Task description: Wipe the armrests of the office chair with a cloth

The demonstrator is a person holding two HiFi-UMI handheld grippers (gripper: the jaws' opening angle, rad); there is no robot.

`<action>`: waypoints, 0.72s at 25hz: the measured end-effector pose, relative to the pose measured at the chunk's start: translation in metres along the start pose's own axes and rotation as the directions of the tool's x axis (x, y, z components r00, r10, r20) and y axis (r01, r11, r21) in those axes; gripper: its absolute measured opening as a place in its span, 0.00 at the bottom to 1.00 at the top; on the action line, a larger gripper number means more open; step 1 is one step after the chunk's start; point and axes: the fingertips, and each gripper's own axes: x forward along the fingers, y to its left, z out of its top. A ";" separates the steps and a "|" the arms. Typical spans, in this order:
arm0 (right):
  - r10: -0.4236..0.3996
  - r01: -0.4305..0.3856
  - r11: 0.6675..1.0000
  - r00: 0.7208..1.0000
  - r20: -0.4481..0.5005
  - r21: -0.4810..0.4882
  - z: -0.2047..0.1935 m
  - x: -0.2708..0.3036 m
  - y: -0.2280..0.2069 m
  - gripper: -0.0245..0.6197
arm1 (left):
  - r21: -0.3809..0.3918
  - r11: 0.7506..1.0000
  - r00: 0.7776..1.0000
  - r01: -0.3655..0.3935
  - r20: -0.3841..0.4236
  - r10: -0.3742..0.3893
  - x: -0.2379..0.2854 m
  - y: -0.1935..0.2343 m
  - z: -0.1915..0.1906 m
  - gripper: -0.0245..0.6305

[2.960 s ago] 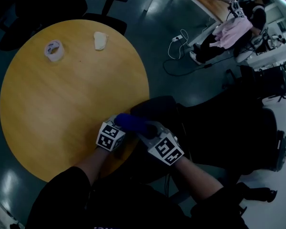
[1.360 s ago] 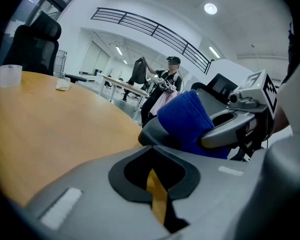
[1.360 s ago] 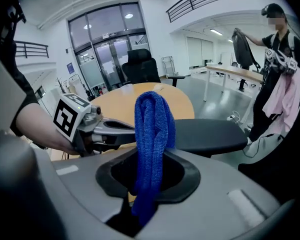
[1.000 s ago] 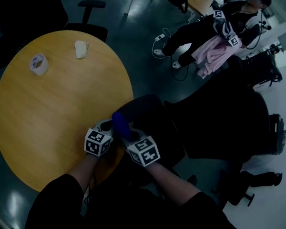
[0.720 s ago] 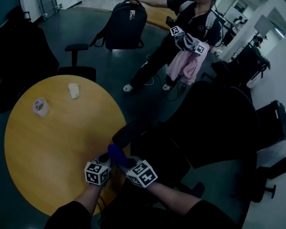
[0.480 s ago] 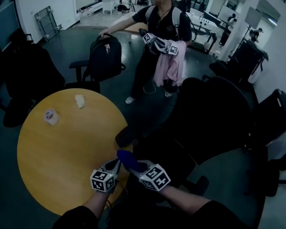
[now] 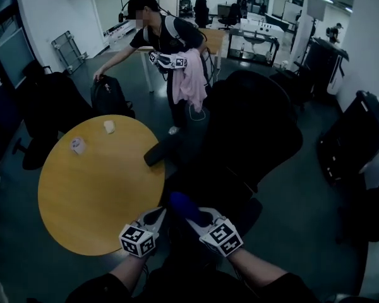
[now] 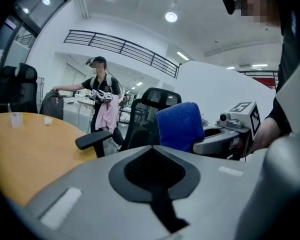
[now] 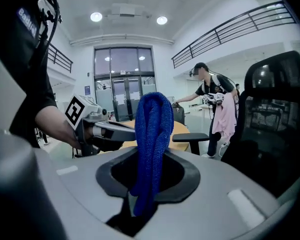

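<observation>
Surrounding room: a person [image 7: 167, 40] is reaching to a backpack [image 7: 107, 96] well beyond the tongs.
Surface: a round wooden table [image 7: 95, 194] is lying just left of the left gripper [image 7: 153, 217].
Edges: the table's rim is curving beside that gripper; the office chair [image 7: 252, 131] is standing ahead, its armrest [image 7: 161, 151] pointing tableward.
Open room: bare floor [image 7: 303, 226] is showing right of the right gripper [image 7: 199, 216].
Cloth: the blue cloth [image 9: 151, 134] is sticking up from the right gripper's clamping jaws — beside the left gripper, short of the armrest.
Left gripper: its jaws are pressing together.
</observation>
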 end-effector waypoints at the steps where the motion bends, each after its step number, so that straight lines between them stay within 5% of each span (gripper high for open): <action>1: -0.007 0.007 1.000 1.000 0.010 0.006 -0.005 -0.014 0.004 0.17 | 0.013 1.000 1.000 0.013 0.000 -0.013 -0.002 -0.016 0.001 0.07; 9: -0.089 0.083 0.993 0.994 0.064 0.085 -0.028 -0.086 0.031 0.17 | 0.099 0.983 0.988 0.155 -0.009 -0.155 -0.028 -0.115 0.012 0.07; 18: -0.201 0.188 0.974 0.974 0.101 0.122 -0.026 -0.104 0.091 0.17 | 0.103 0.949 0.953 0.297 0.038 -0.302 -0.086 -0.140 0.009 0.07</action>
